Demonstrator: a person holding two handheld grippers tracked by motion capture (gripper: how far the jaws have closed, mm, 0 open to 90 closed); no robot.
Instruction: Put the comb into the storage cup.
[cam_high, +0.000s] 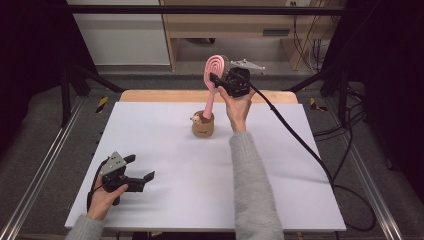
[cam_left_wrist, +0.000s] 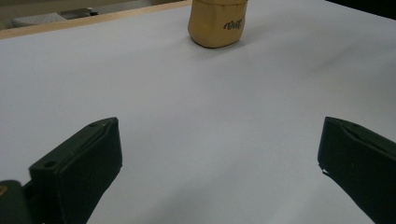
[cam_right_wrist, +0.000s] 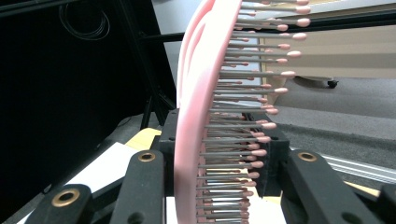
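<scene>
A pink hairbrush (cam_high: 214, 70) stands nearly upright at the far middle of the white table (cam_high: 200, 180). My right gripper (cam_high: 216, 80) is shut on its bristled head. In the right gripper view the brush (cam_right_wrist: 194, 116) rises between the jaws, with its pins pointing right, and the right gripper (cam_right_wrist: 224, 140) clamps it from both sides. The handle's lower end reaches the mouth of a small tan holder (cam_high: 203, 126) with an animal figure on its rim. My left gripper (cam_high: 140, 168) rests open near the front left of the table, holding nothing. In its own view the left gripper (cam_left_wrist: 219, 135) faces the holder (cam_left_wrist: 217, 23).
A black cable (cam_high: 300, 145) trails from the right gripper across the table's right side and off its edge. Black frame posts (cam_high: 65, 90) stand at the table's corners. A wooden strip (cam_high: 150, 96) borders the far edge.
</scene>
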